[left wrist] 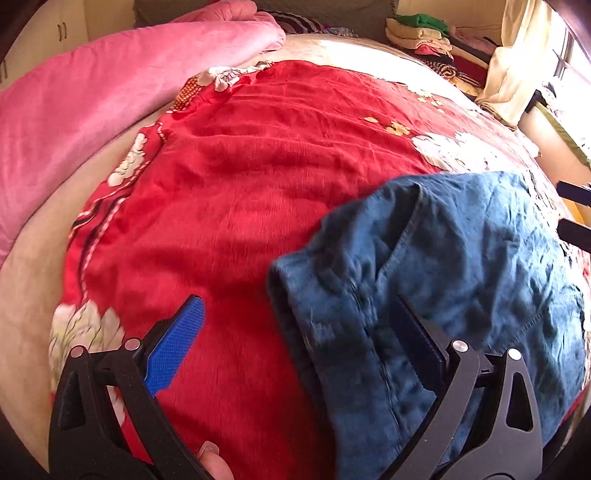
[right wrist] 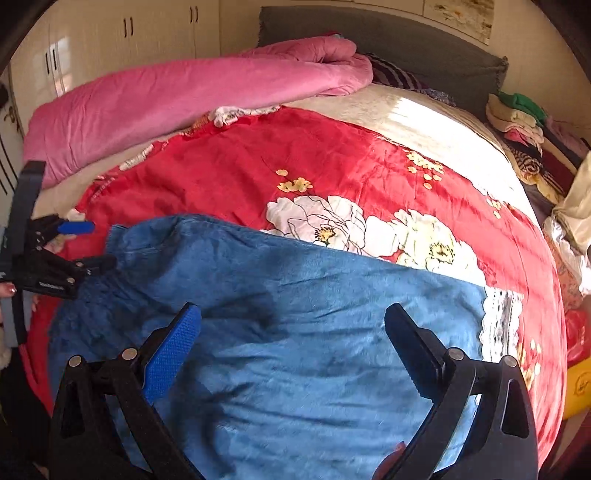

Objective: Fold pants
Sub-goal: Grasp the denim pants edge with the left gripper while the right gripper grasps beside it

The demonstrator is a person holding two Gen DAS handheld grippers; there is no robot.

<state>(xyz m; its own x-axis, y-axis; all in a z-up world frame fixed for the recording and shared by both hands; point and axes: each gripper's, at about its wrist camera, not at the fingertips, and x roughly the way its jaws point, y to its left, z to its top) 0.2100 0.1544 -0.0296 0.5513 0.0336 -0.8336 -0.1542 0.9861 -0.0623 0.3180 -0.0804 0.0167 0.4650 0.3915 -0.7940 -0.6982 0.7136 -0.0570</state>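
Observation:
Blue denim pants lie spread across the near part of a red flowered blanket on a bed. In the left wrist view the pants fill the lower right, their end edge near the middle. My left gripper is open, its fingers straddling that edge; it also shows in the right wrist view at the pants' left end. My right gripper is open just above the middle of the pants, holding nothing. Its fingertips show at the right edge of the left wrist view.
A rolled pink quilt lies along the far left of the bed. A pile of folded clothes sits at the far right. White cupboards stand behind. A grey headboard is at the back.

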